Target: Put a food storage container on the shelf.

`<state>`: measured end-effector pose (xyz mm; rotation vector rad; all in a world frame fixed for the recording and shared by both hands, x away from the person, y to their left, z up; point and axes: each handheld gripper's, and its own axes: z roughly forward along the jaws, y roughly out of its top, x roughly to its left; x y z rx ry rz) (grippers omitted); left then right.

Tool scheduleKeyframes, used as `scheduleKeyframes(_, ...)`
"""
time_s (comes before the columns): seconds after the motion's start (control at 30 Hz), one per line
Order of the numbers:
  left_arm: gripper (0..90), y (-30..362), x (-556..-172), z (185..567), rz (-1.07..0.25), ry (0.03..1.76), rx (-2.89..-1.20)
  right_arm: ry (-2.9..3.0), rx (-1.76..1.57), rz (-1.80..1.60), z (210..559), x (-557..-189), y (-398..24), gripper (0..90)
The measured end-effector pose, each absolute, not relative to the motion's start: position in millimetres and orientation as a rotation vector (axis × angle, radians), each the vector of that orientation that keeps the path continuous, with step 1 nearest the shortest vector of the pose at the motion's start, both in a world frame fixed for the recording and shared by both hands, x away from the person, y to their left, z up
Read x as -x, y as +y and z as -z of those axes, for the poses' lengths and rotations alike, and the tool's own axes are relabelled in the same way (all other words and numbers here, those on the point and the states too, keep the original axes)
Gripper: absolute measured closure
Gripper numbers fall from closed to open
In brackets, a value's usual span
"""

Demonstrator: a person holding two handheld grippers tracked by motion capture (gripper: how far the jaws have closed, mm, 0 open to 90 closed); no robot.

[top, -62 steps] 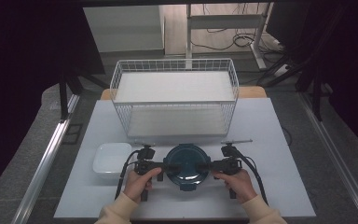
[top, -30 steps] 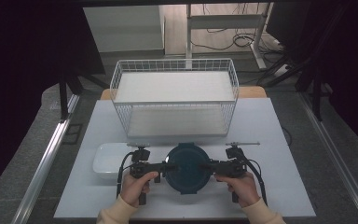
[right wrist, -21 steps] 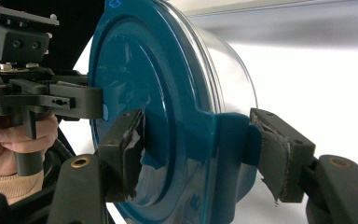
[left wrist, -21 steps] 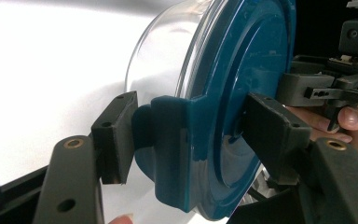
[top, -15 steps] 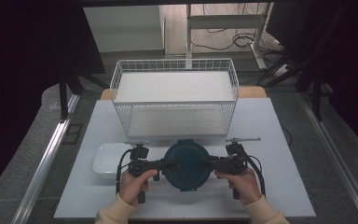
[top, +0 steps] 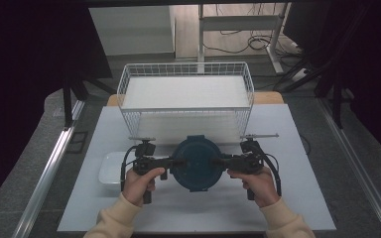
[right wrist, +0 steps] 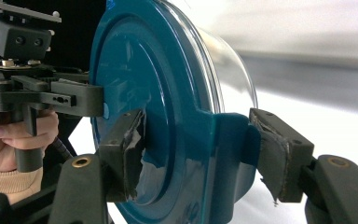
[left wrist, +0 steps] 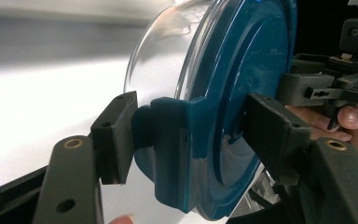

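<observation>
Both grippers, left point(top: 174, 162) and right point(top: 217, 162), have fingers clamped on the side tabs of the round clear container with teal lid point(top: 196, 163) at lower centre, lifted off the white counter point(top: 287, 148); placing it remains, likely into the white wire basket point(top: 186, 94).

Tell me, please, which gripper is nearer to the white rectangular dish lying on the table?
Left. The left gripper grips the teal-lidded container right beside the white dish; the right gripper clamps the container's far side, away from the dish.
</observation>
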<state>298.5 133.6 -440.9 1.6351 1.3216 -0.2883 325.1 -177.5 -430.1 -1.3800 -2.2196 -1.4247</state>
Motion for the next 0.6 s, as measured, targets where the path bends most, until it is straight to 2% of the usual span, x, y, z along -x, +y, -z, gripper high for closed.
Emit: scheduleKeyframes(0.6, 37.1, 146, -309, 390, 0.212, 1.285, -1.639, -2.257, 1.318, 1.507, 381, -340, -164, 38.2)
